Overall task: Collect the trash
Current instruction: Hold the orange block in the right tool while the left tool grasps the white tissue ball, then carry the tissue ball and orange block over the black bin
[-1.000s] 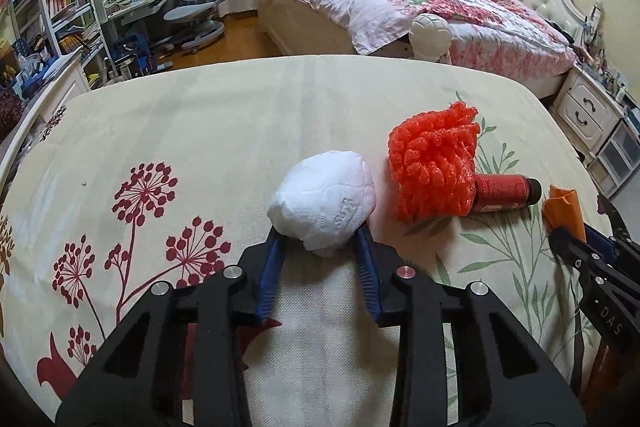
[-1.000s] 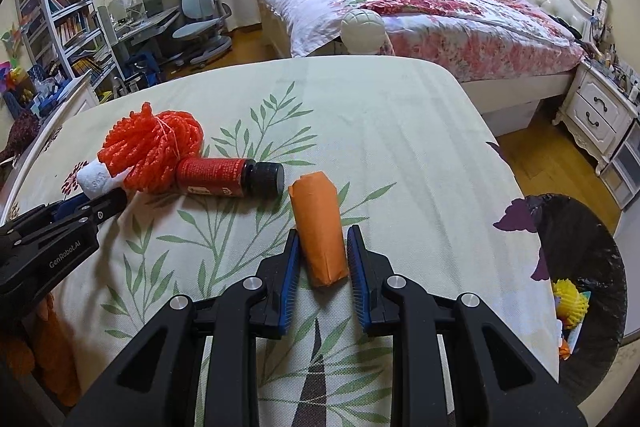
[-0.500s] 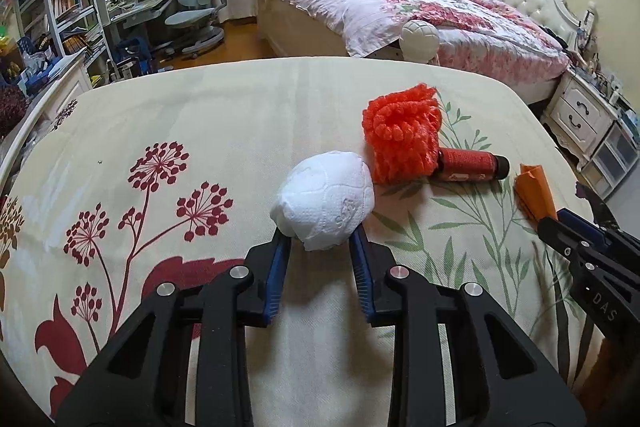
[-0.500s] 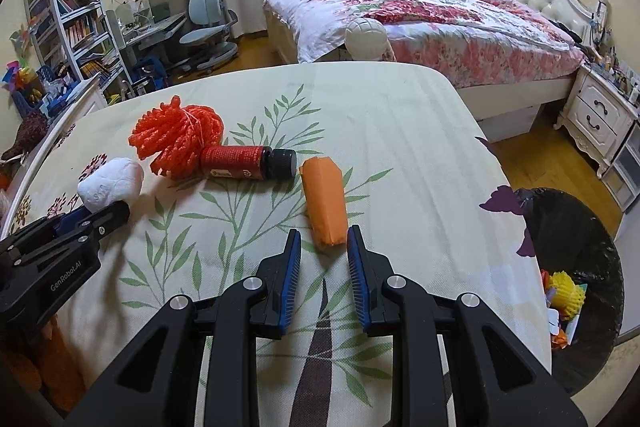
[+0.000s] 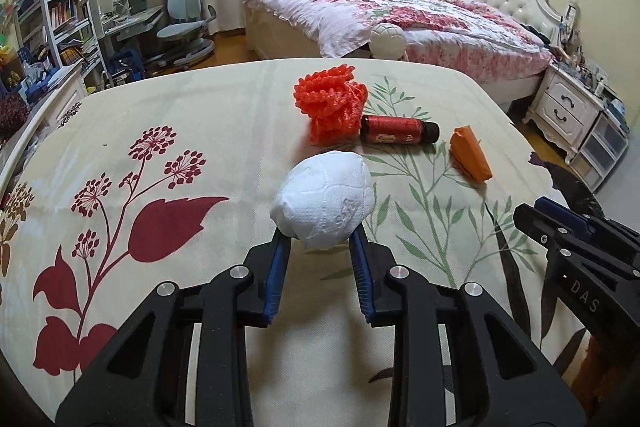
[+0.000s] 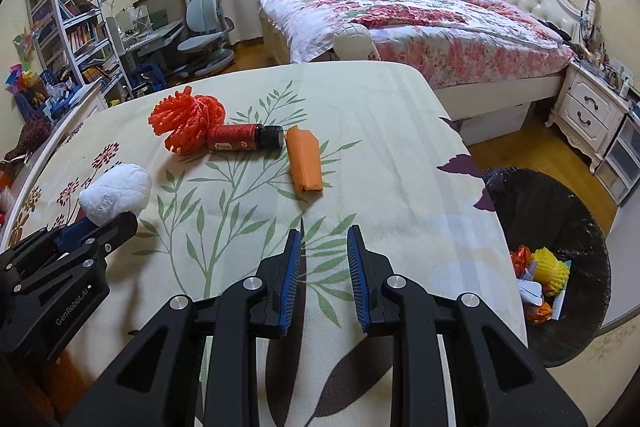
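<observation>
My left gripper point(image 5: 320, 237) is shut on a white crumpled tissue ball point(image 5: 325, 199) and holds it above the cloth-covered table point(image 5: 200, 107); the ball also shows in the right wrist view point(image 6: 116, 193). My right gripper point(image 6: 323, 239) is open and empty, well back from an orange wrapper point(image 6: 306, 163) lying on the cloth. A red foam net point(image 6: 186, 125) and a dark red bottle point(image 6: 244, 140) lie beside the wrapper. A black trash bin point(image 6: 560, 227) with several scraps inside stands on the floor off the table's right edge.
The table's right edge point(image 6: 486, 207) drops to the wooden floor. A flowered bed point(image 6: 400, 15), a white ball point(image 6: 352, 41) and a white nightstand point(image 6: 588, 111) lie beyond. A desk, chair point(image 5: 188, 15) and bookshelf point(image 5: 60, 7) stand at the far left.
My right gripper has pulled back from the orange wrapper, which stays on the cloth. My left gripper has drawn back and risen with the tissue ball in it.
</observation>
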